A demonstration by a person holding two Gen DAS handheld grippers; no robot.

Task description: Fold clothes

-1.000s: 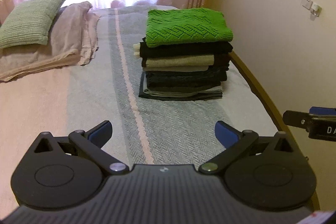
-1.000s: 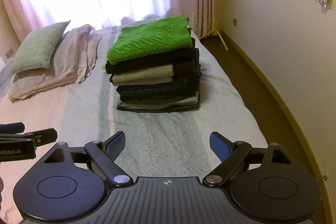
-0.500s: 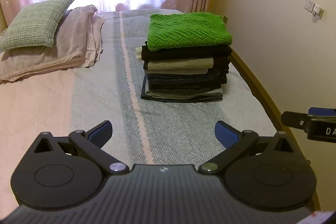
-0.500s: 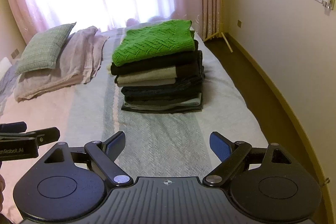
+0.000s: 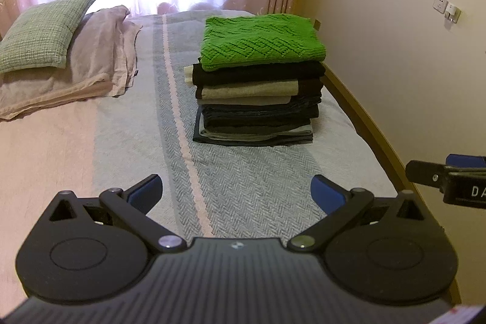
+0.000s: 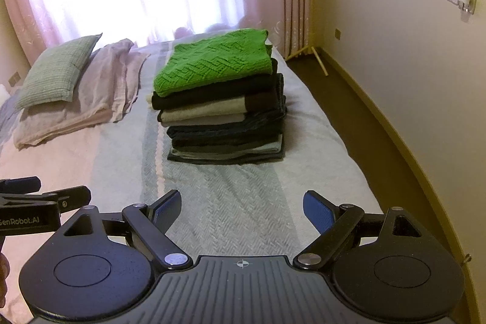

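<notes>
- Over the last second both wrist views have drawn back from the stack (image 5: 256,87): it now sits smaller and further up the bed (image 5: 243,181), with more bare cover showing in front of it.
- The stack itself has not moved. The green knit (image 5: 261,40) lies flat on top, with dark and beige folded layers squared under it, near the bed's right edge.
- Left gripper (image 5: 237,193): jaws spread wide, nothing between them, held above the cover and well apart from the stack.
- Right gripper (image 6: 242,210): likewise wide open and empty, hovering just beside the left one.
- My reading: the green knit is folded and placed, and the retreat marks that piece as finished.
- No unfolded garment shows in either view, so either the folding is complete or the next item lies out of frame; I cannot tell which.
- The pillow (image 5: 45,34) and pink bedding (image 5: 97,56) at far left stay untouched.
</notes>
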